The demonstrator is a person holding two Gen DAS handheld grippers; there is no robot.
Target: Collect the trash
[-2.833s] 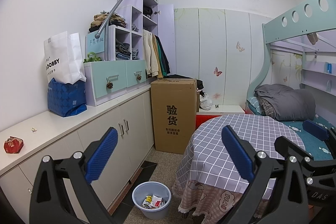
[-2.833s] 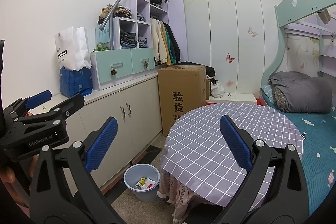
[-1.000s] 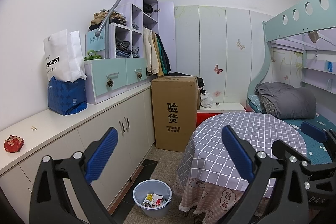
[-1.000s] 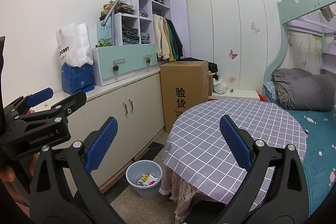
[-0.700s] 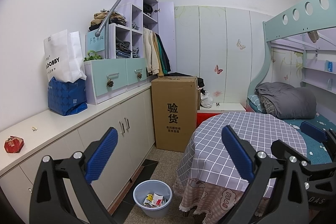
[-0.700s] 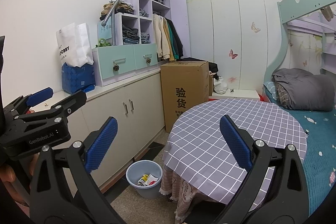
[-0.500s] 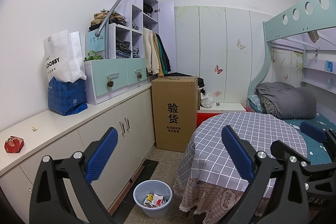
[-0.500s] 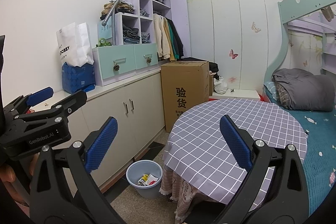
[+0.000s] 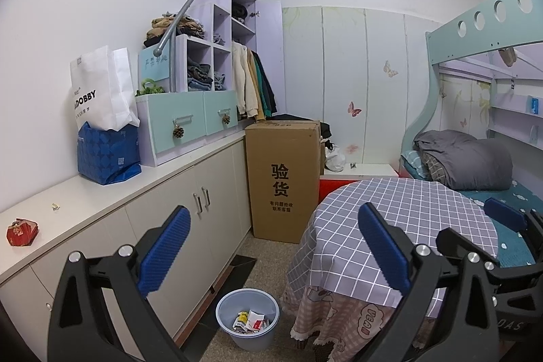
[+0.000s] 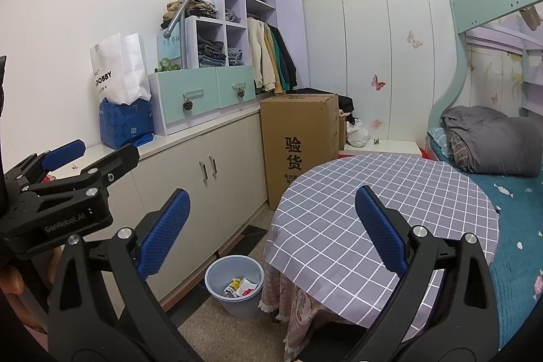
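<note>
Two grippers, left gripper (image 9: 271, 246) and right gripper (image 10: 269, 226), hang with fingers apart, holding nothing. Wrappers already sit in the bin (image 9: 248, 299) on the floor; a red packet (image 9: 21, 232) waits at the counter's (image 9: 101, 192) near edge, likely next.

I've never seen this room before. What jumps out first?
Two open black tools with blue pads fill the foreground, the left tool and the right tool. Behind stands a round table with a checked cloth; a blue bin holding wrappers sits on the floor beside it.
</note>
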